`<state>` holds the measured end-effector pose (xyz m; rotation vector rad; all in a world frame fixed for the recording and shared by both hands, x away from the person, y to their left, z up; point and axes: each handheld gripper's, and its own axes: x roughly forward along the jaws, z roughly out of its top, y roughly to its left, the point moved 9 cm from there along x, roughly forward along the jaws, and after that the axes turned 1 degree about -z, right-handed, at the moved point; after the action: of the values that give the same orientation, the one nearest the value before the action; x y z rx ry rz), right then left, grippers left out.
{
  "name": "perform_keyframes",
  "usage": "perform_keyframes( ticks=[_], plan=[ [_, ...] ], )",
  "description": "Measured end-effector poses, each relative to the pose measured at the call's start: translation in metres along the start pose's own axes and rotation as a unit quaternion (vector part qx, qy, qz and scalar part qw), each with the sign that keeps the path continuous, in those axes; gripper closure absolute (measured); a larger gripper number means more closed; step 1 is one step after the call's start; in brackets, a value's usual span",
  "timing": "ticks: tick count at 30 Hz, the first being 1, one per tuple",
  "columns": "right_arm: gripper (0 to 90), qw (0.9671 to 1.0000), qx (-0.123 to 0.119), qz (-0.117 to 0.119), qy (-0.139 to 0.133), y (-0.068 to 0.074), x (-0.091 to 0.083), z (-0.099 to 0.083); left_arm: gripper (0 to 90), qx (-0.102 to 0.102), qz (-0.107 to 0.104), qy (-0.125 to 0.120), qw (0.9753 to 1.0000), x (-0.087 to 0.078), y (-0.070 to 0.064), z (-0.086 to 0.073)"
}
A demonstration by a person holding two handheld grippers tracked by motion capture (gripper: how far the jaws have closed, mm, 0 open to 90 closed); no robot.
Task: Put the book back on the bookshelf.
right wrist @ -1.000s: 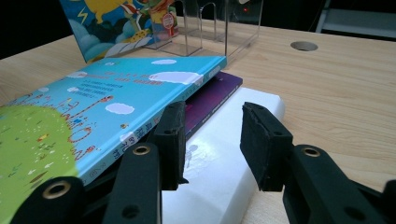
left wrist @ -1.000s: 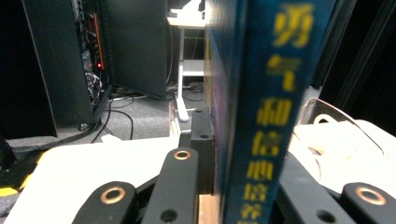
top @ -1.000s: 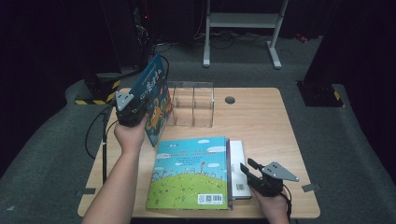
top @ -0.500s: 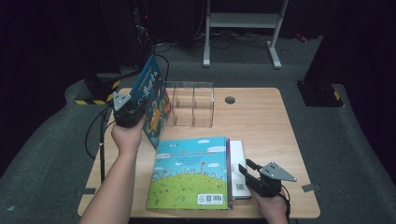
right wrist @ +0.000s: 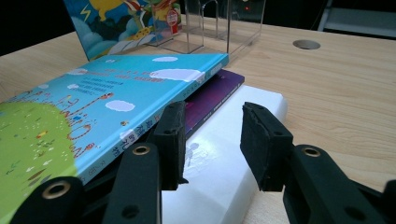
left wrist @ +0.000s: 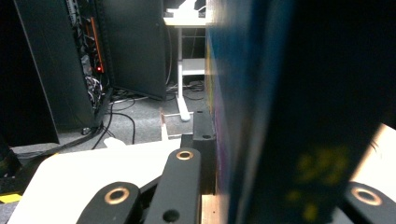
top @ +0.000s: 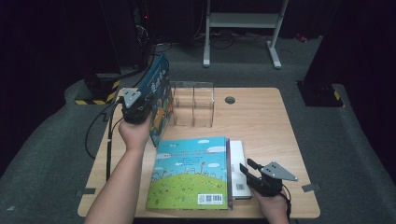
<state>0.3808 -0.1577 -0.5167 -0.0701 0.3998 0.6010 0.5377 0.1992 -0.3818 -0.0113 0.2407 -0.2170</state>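
Left tool (top: 140, 103): raised off the tabletop (top: 261, 116) on an outstretched forearm, jaws clamped on the blue picture book (top: 158, 93).
Blue picture book: held upright and tilted, its lower edge just beside the clear acrylic rack (top: 194, 105), which stands to the tool's right.
Right tool (top: 247, 170): low at the near tabletop edge, hand behind it, jaws partly apart, gripping nothing.
Book stack (top: 194, 172): lies flat, just left of the right tool; the white book (right wrist: 219, 158) sits beneath its jaws.

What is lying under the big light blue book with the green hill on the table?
Under the light blue book lies a purple book, and beneath that a white book. Only their right edges show; their covers and anything further left are hidden.
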Motion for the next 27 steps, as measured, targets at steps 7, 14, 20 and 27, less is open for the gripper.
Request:
perform_keyframes(
  ticks=[7,14,20,27],
  plan=[
    [60.4,1.0000,0.001,-0.001,-0.003,-0.002,-0.001,0.001,83.3,-0.011,0.003,-0.015,0.9998,0.002,0.005,0.015],
    [60.4,1.0000,0.002,0.000,-0.004,-0.002,-0.001,0.001,83.3,-0.010,0.010,-0.022,0.9997,0.012,0.007,0.022],
    [60.4,1.0000,0.003,-0.001,-0.004,-0.005,-0.001,0.001,83.3,-0.012,0.018,-0.019,0.9996,0.022,0.011,0.020],
    [60.4,1.0000,0.006,-0.001,-0.005,-0.006,-0.002,0.001,83.3,-0.010,0.025,-0.024,0.9993,0.026,0.013,0.016]
  ],
)
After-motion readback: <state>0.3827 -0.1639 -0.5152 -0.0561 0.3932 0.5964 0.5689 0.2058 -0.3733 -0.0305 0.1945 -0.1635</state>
